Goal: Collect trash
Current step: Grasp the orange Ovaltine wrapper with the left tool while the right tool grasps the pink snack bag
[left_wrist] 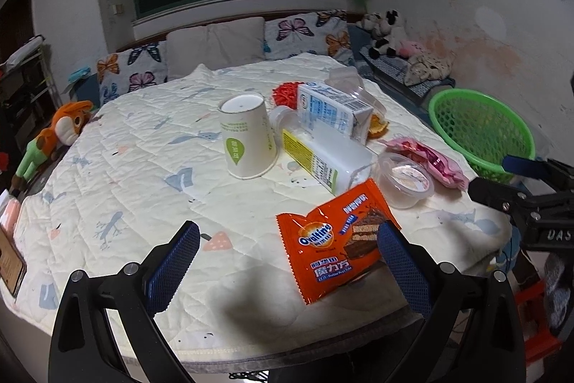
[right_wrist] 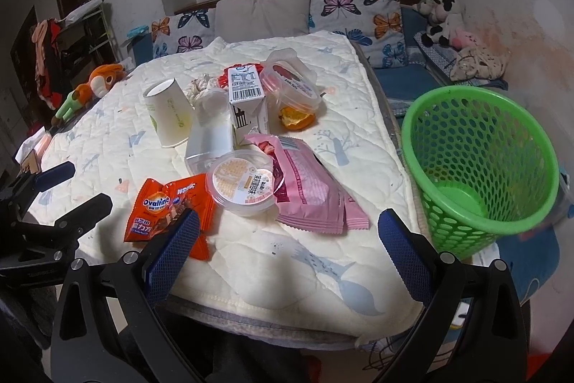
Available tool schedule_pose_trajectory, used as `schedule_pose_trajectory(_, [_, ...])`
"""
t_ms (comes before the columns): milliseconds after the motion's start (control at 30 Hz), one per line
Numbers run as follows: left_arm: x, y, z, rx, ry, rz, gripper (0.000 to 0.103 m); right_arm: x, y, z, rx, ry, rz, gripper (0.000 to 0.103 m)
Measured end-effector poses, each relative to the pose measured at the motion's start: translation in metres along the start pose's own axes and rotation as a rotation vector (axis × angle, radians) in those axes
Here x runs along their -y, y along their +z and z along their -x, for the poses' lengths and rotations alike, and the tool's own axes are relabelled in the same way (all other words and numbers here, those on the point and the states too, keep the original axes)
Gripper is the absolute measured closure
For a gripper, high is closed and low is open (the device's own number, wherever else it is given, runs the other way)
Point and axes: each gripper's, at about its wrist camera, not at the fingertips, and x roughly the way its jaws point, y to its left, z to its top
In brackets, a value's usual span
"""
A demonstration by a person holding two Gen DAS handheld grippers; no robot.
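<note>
Trash lies on a quilt-covered table [left_wrist: 118, 146]: an orange Ovaltine wrapper [left_wrist: 333, 239] [right_wrist: 161, 207], an upturned paper cup [left_wrist: 247, 135] [right_wrist: 168, 113], a lying clear bottle [left_wrist: 323, 157] [right_wrist: 210, 135], a milk carton [left_wrist: 333, 112] [right_wrist: 247, 96], a small round plastic cup [left_wrist: 405, 180] [right_wrist: 244, 183], a pink wrapper [left_wrist: 427, 160] [right_wrist: 308, 192] and orange peel [right_wrist: 297, 119]. A green basket [left_wrist: 480, 131] [right_wrist: 477, 167] stands at the table's right. My left gripper [left_wrist: 288, 257] is open, just before the Ovaltine wrapper. My right gripper [right_wrist: 288, 246] is open over the table's near edge, empty.
A clear lidded container [right_wrist: 290, 78] and red shreds [left_wrist: 285, 94] lie behind the carton. Butterfly cushions [left_wrist: 132, 67] and plush toys [left_wrist: 387, 34] line the sofa behind. An orange plush toy [left_wrist: 61, 131] lies at the table's left edge. A rack [right_wrist: 71, 34] stands far left.
</note>
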Motion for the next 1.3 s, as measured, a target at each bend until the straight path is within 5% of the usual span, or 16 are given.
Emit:
schedule_pose_trajectory(333, [0.014,-0.007,-0.002,-0.007,-0.105,-0.184,0.01,0.006,0.001,-0.014,-0.044,0.022,0.033,0.006])
schedule_pose_trajectory(533, [0.02,-0.011,-0.014,-0.038,-0.165,-0.266,0.024,0.013,-0.001,-0.022,-0.08,0.028,0.041,0.011])
schedule_pose_trajectory(933, [0.039,-0.019,-0.023,-0.05,-0.24,-0.471,0.024,0.022,0.002,-0.039,-0.124,0.048,0.097,0.02])
schedule_pose_trajectory(1300, [0.042,-0.019,-0.054,-0.117,-0.249,-0.473,0.045,0.033,0.012,-0.068,-0.167,0.077,0.123,0.031])
